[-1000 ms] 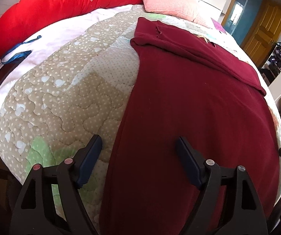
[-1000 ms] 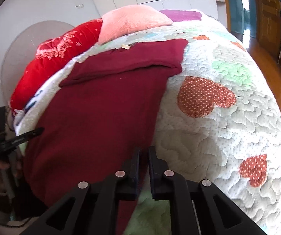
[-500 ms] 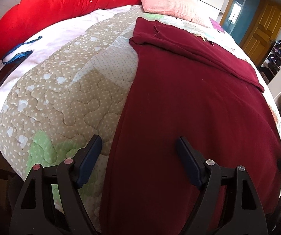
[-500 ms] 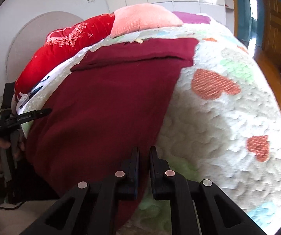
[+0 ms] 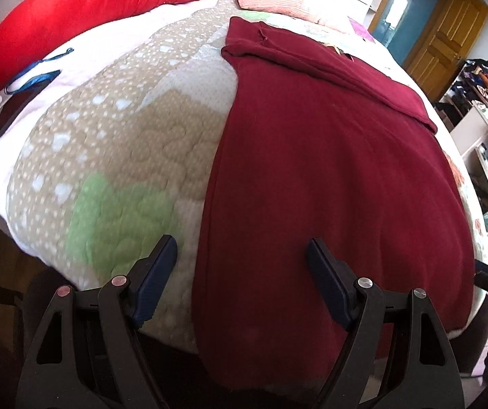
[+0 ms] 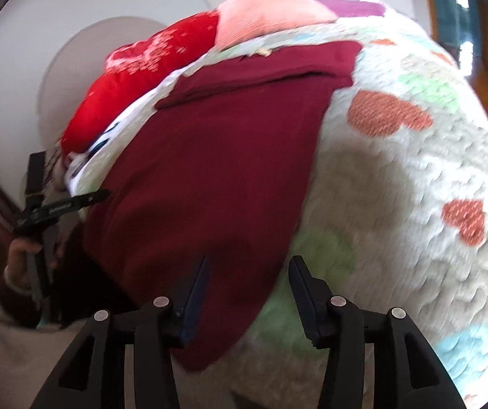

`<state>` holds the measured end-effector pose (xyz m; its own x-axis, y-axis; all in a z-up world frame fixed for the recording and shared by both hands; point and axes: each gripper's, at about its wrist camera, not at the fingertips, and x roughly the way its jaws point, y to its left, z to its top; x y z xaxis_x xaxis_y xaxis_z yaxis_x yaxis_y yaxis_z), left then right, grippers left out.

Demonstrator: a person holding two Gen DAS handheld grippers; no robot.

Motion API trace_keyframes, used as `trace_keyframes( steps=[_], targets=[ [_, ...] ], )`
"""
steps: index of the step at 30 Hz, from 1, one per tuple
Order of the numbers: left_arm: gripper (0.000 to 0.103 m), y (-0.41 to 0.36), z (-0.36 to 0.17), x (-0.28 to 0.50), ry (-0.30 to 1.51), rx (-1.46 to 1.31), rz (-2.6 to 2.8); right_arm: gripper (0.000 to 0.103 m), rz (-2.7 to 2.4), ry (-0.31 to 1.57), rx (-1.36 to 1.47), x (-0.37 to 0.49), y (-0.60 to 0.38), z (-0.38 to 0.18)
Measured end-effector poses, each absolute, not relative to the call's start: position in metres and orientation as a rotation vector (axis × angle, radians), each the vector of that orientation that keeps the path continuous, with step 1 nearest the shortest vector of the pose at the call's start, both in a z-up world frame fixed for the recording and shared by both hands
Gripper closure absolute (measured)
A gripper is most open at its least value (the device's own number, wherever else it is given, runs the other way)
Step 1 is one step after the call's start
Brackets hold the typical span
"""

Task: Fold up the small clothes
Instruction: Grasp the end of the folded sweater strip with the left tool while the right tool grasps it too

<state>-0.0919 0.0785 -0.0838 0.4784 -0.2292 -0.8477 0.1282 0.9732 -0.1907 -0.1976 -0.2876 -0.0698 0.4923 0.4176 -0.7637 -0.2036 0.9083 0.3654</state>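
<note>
Maroon garment (image 5: 329, 170) lies on the quilt (image 5: 124, 143); left fingers (image 5: 157, 272) spread wide, right fingers (image 6: 196, 289) opening, gripping nothing.

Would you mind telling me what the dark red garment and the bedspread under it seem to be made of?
Dark red garment: probably a soft knit or fleece; matte, no sheen, draping limply over the bed edge. Quilted bedspread: likely padded cotton or polyester; stitched wavy lines puff the surface, with printed dots and heart patches. Neither fibre can be confirmed by sight.
</note>
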Motion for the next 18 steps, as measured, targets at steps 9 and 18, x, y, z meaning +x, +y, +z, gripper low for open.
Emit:
trace_keyframes(
  steps=[9,18],
  targets=[
    [0.024,0.083,-0.09,-0.103,1.067,-0.081,-0.251,0.054,0.533,1.012,0.305,-0.21,-0.282,-0.087],
    [0.024,0.085,-0.096,-0.109,1.093,-0.096,-0.259,0.054,0.664,1.028,0.354,-0.199,-0.267,-0.097]
  ],
)
